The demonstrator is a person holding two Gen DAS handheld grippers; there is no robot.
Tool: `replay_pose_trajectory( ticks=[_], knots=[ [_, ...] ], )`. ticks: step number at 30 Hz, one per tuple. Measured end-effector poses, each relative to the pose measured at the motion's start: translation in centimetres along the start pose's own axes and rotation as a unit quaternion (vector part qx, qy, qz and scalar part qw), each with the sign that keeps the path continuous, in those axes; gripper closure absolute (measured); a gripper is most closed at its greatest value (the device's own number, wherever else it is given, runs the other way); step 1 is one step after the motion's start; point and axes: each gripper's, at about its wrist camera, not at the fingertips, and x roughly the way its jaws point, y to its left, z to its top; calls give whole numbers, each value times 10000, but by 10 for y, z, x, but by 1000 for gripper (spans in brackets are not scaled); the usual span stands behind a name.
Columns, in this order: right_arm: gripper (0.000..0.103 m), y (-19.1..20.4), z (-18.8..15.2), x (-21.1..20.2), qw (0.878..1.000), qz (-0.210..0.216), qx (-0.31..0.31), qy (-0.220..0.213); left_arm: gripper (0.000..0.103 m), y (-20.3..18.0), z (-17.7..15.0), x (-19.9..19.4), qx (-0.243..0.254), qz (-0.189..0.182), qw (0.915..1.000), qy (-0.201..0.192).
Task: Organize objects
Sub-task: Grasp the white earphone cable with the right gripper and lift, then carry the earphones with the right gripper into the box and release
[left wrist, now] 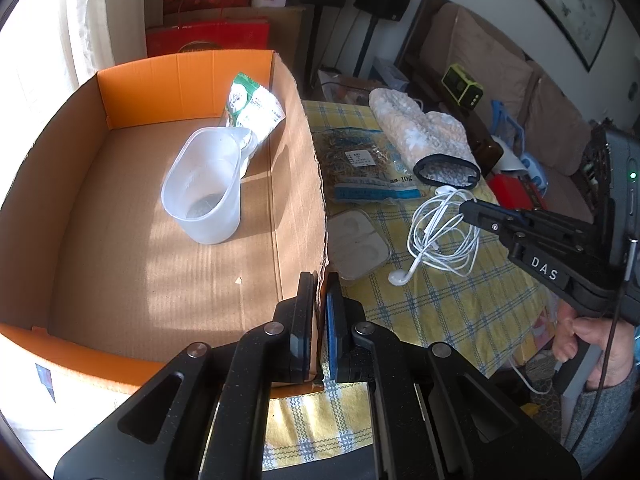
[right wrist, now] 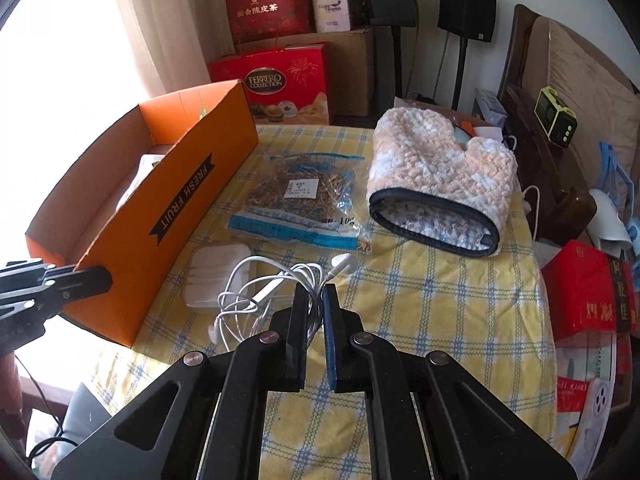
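Cardboard of the box wall [left wrist: 308, 184] is pinched by the left tool [left wrist: 320, 280], while the earphone cable [right wrist: 272, 292], coiled on the worktop [right wrist: 440, 300] beside the box, is clamped by the right tool [right wrist: 316, 292].

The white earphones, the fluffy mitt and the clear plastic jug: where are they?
white earphones [right wrist: 272, 284], right wrist view, on the coiled cable.
fluffy mitt [right wrist: 436, 160], right wrist view, on its plush top.
clear plastic jug [left wrist: 208, 184], left wrist view, on its inner wall.

Red gift bags [right wrist: 276, 76] and black speakers [right wrist: 466, 2] stand behind the yellow checked tablecloth [right wrist: 440, 300].
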Motion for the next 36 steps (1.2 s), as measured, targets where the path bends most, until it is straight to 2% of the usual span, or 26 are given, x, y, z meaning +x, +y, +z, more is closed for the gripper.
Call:
replay_pose_trajectory(
  ticks=[10,18,23,31,36],
  knots=[
    [97,8,57,-51,9983,-7,-347,-463,98,-1,0,0,-14,18,10000,-46],
    [97,42,109,-70,9937,255,-783,-758,98,-3,-4,-2,7,80,9998,-194],
    [97,73,130,-59,9900,503,-1038,-808,98,-5,-4,-2,68,132,9996,-237],
    [97,111,157,-20,9837,1160,-1190,-686,98,-3,-7,-4,65,110,9992,-370],
    [97,131,169,10,9809,1275,-1360,-554,98,-4,-8,-5,77,126,9987,-480]
  ],
)
